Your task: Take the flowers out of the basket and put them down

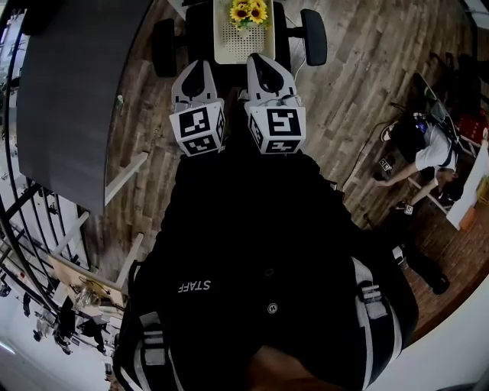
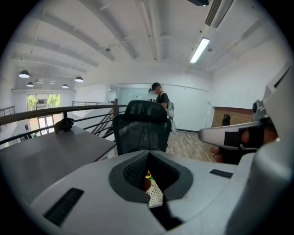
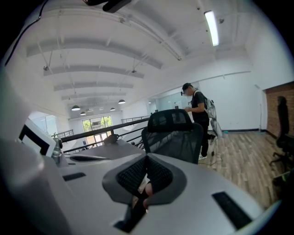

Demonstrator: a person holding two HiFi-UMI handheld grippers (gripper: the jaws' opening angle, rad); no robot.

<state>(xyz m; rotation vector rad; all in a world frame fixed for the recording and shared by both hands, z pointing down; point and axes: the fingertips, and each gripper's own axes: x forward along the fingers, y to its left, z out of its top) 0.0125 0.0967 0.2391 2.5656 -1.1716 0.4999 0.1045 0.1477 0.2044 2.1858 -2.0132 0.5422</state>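
From the head view, the left tool (image 1: 199, 67) and the right tool (image 1: 264, 59) are held side by side in front of the body. Both point toward a black office chair (image 1: 314, 37). On its seat lies the white perforated basket (image 1: 228, 47), and the yellow flowers (image 1: 249, 12) stand at its far end. Neither tool touches the basket; their tips are just before its near edge. A dark table (image 1: 69, 84) is at the left, and another person (image 1: 428, 149) bends over something far at the right.

In the left gripper view, the jaws are pressed together with nothing between them. Below the tips, a small part of the basket and a little yellow of the flowers can be seen. Behind them rises the mesh back of the chair.

In the right gripper view, the jaws are also pressed together and empty, and the same chair back is ahead.

I think several things could go wrong. The jaws must spread before they reach the flowers, otherwise the closed tips will only push them over. The basket looks light, so it may rise together with the flowers if the other tool does not hold it. A push could also slide the basket on the seat or turn the chair.
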